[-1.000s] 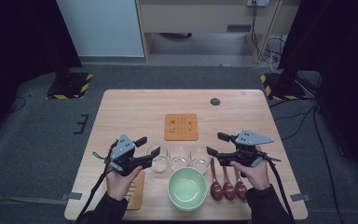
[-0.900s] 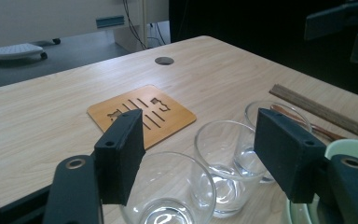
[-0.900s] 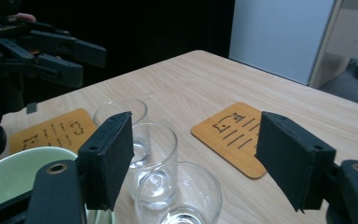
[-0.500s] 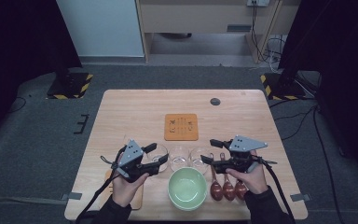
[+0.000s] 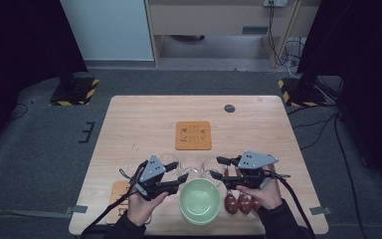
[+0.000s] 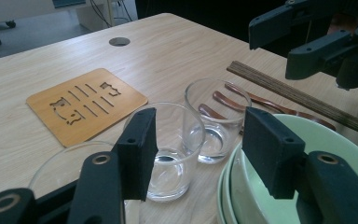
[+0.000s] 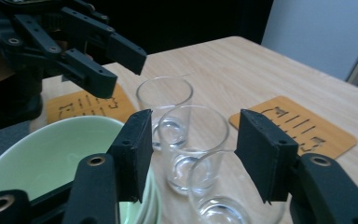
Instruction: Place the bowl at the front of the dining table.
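1. Three clear glasses stand in a row near the front of the pale wooden table [image 5: 139, 124]: the left glass [image 5: 167, 161], the middle glass [image 5: 191, 164] and the right glass [image 5: 212, 166]. All are straight-walled tumblers with thick bases, and all look empty.
2. Just in front of the row sits the green bowl [image 5: 199, 200], smooth, round and glossy. In the left gripper view its rim looks doubled, as if bowls are stacked; nothing lies in it.
3. The left gripper [image 5: 179, 172] hovers at the left end of the row. Its jaws have just been closing and now stand about half apart, not pressing on anything. Seen along its jaws, the middle glass [image 6: 172, 149] stands beyond the gap, the right glass [image 6: 216, 121] farther off.
4. The right gripper [image 5: 217, 168] comes in from the other end, over the right glass. Its jaws too have just been closing, about half apart. In the right gripper view the glasses line up between the black pads, but I cannot tell if a pad touches glass.
5. Right of the bowl lie three dark brown spoons [image 5: 242, 203], glossy, side by side under the right hand [image 5: 263, 195].
6. Thin brown sticks [image 6: 298, 95] lie bundled beyond the spoons.
7. Farther back sits a flat orange wooden trivet [image 5: 193, 135] with cut-out slots; a second one [image 5: 118, 191] lies beneath the left hand [image 5: 142, 204].
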`<state>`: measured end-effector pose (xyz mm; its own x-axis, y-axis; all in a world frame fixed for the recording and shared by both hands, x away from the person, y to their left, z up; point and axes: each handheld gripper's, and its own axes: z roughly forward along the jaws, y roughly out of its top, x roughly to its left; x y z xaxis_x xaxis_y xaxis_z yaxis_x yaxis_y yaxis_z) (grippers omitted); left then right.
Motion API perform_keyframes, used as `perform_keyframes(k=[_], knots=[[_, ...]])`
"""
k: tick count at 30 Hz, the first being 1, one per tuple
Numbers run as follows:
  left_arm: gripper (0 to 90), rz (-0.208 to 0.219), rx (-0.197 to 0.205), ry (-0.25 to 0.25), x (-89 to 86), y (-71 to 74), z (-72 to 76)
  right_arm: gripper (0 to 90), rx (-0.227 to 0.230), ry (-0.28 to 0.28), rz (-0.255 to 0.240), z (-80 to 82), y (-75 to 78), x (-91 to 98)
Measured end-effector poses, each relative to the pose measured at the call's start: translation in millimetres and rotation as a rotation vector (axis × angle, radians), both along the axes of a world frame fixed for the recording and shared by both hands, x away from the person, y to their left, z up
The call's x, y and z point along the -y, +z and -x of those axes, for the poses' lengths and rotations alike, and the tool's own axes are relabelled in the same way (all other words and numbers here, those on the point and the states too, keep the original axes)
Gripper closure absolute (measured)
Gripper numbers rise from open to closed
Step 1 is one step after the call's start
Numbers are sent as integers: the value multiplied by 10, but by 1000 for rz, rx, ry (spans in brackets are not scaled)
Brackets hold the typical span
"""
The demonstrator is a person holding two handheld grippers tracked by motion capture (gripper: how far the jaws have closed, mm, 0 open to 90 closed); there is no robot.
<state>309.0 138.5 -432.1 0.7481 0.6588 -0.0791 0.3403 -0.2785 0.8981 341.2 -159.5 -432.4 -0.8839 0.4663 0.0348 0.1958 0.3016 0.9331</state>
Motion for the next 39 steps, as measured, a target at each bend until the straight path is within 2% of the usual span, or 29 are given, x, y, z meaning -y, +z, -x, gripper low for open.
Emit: perform_keyframes(k=[2,8,13,20,26,39], knots=[[450,-2,-5,-5,16,1,14,487,-8,-5,13,28,0,-9],[485,-17,-32,-32,75,-47,30,566,-12,43,46,76,-19,-50],[539,-37,-59,-50,134,-109,27,645,-42,75,80,73,-88,-124],[617,-45,-91,-76,191,-175,21,731,-70,101,113,64,-170,-193],[659,-63,-97,-85,231,-224,18,781,-87,115,129,67,-212,-230],[777,-59,-95,-82,251,-244,28,843,-88,104,148,52,-255,-257]])
